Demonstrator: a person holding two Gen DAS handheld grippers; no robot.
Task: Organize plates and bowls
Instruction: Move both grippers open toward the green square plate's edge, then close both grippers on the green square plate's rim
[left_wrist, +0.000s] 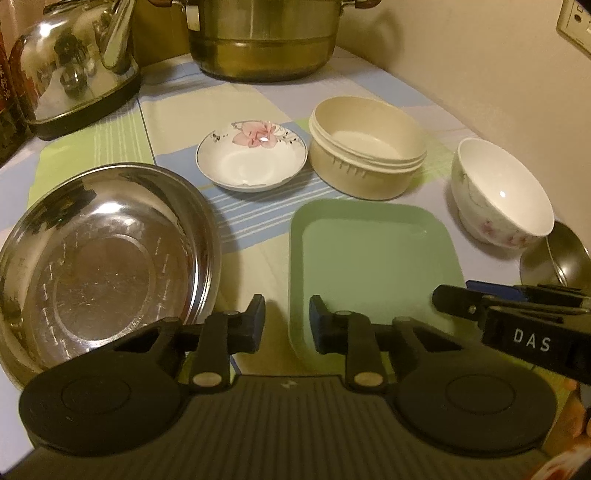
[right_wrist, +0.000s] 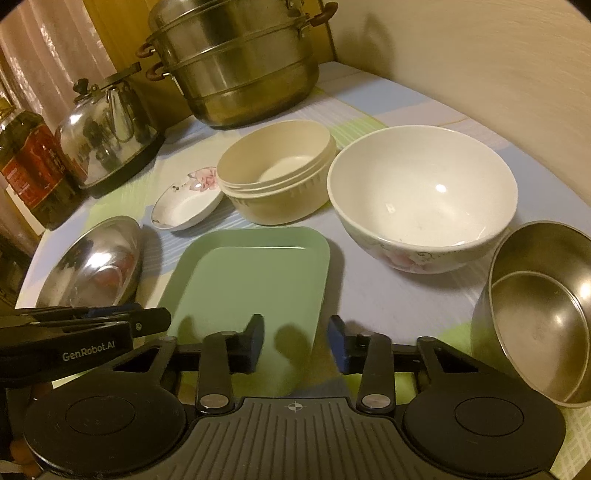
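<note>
A green square plate (left_wrist: 373, 258) (right_wrist: 251, 280) lies in front of both grippers. A steel plate (left_wrist: 99, 254) (right_wrist: 92, 266) lies to its left. Behind stand a small floral dish (left_wrist: 251, 162) (right_wrist: 184, 206), a cream round container (left_wrist: 365, 147) (right_wrist: 277, 173) and a white floral bowl (left_wrist: 502, 192) (right_wrist: 421, 195). A steel bowl (right_wrist: 543, 310) (left_wrist: 557, 258) sits at the right. My left gripper (left_wrist: 287, 321) is open and empty over the green plate's near left edge. My right gripper (right_wrist: 295, 343) is open and empty at the plate's near right corner.
A steel steamer pot (left_wrist: 262, 37) (right_wrist: 236, 62) and a kettle (left_wrist: 77, 70) (right_wrist: 110, 133) stand at the back of the checked tablecloth (left_wrist: 255, 221). An oil bottle (right_wrist: 33, 166) stands at the far left. A wall (left_wrist: 480, 55) runs along the right.
</note>
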